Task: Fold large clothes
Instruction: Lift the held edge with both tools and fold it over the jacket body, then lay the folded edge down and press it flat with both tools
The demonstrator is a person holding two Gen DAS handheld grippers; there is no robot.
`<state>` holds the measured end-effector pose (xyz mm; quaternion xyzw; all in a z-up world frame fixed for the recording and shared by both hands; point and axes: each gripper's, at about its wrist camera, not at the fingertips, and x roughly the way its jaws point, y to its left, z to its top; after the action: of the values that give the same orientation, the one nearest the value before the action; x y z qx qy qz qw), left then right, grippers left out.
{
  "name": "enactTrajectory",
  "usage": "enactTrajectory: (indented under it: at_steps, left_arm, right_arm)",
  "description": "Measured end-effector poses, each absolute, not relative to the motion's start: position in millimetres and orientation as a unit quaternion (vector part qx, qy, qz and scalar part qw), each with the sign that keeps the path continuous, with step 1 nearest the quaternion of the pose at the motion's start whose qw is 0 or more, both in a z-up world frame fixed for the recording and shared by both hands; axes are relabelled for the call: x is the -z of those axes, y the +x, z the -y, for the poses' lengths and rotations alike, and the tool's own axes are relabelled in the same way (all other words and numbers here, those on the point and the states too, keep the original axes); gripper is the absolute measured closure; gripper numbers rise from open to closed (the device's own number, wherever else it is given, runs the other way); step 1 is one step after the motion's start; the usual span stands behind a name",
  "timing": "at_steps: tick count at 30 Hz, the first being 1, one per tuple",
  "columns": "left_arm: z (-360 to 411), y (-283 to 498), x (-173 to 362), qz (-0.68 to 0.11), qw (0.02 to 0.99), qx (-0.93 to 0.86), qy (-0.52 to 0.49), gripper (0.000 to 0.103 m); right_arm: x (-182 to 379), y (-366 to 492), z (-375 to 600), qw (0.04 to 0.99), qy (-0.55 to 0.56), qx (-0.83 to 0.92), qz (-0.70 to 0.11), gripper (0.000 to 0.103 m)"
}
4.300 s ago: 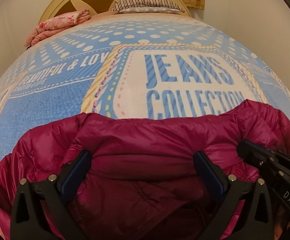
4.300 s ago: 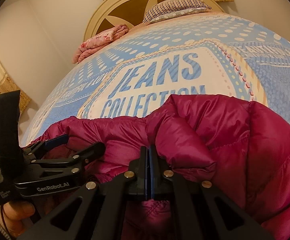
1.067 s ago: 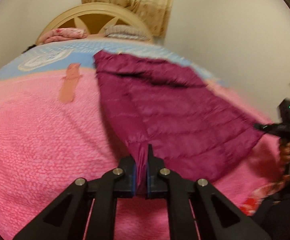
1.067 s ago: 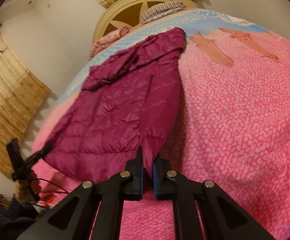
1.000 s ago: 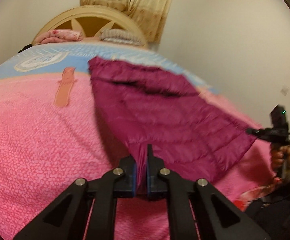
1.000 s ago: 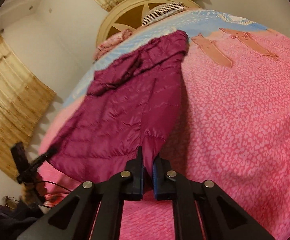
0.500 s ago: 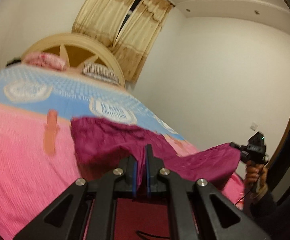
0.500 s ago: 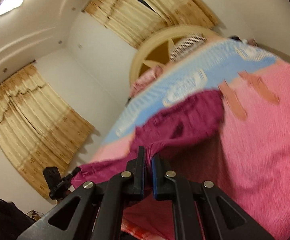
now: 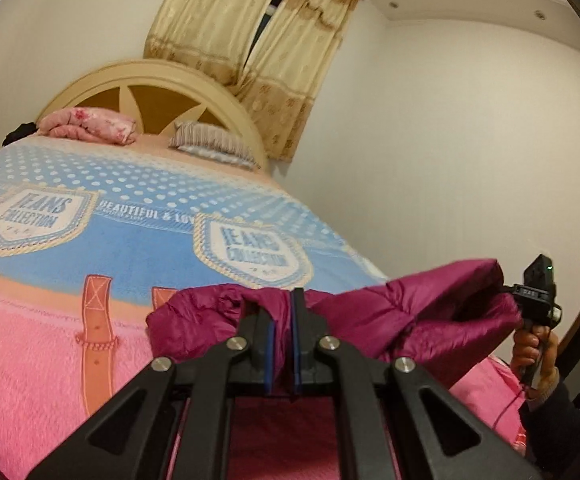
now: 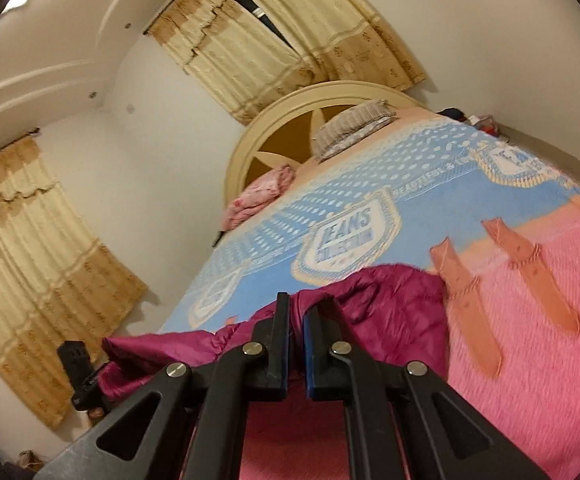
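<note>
Magenta puffer jacket is up off the bed now, which is the big change: a second ago it was lying stretched flat along the pink end of the bedspread, and now its near edge is lifted and the rest bunches up in the lower middle of both views. The left gripper is pinched tight on one corner of the hem, and the right gripper is clamped on the other corner, fabric visibly sandwiched between the blue pads in each view. In the left wrist view you can see the right gripper's far side at the right edge with the jacket stretched toward it. My read is that this is the start of the lengthwise fold: the bottom hem gets carried toward the collar end, near the blue part of the bedspread. The puffy fabric looks slippery, so a corner could slide out.
</note>
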<state>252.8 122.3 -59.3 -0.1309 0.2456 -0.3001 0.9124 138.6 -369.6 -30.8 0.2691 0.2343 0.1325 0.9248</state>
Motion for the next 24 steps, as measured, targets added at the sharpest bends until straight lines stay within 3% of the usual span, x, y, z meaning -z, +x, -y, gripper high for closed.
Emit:
enactTrajectory:
  at_steps: [5,8,9,10,12,17,24]
  left_arm:
    - [-110,287,80,-0.289,0.913,0.262,-0.115,0.090]
    - [-109,303,87,-0.307,0.915,0.238,-0.106,0.077]
    - [-110,306,87,-0.307,0.917,0.233,-0.107,0.063]
    - [-112,307,86,-0.301,0.923,0.214,-0.106,0.034]
    - [-115,304,82,-0.278,0.937,0.186,-0.102,0.000]
    - [-111,294,81,-0.252,0.952,0.160,-0.074,0.000]
    - [-37,293,106,-0.265,0.948,0.178,0.014,0.000]
  right_arm:
    - [56,192,381,0.921,0.273,-0.091,-0.261,0.099]
    - [77,220,388,0.916,0.279,-0.069,-0.280,0.099]
    - [83,228,390,0.914,0.280,-0.065,-0.285,0.099]
    - [90,236,391,0.913,0.281,-0.060,-0.290,0.099]
    - [100,248,393,0.909,0.283,-0.057,-0.300,0.099]
    - [112,278,388,0.907,0.277,-0.061,-0.312,0.099]
    - [125,318,370,0.909,0.252,-0.051,-0.328,0.099]
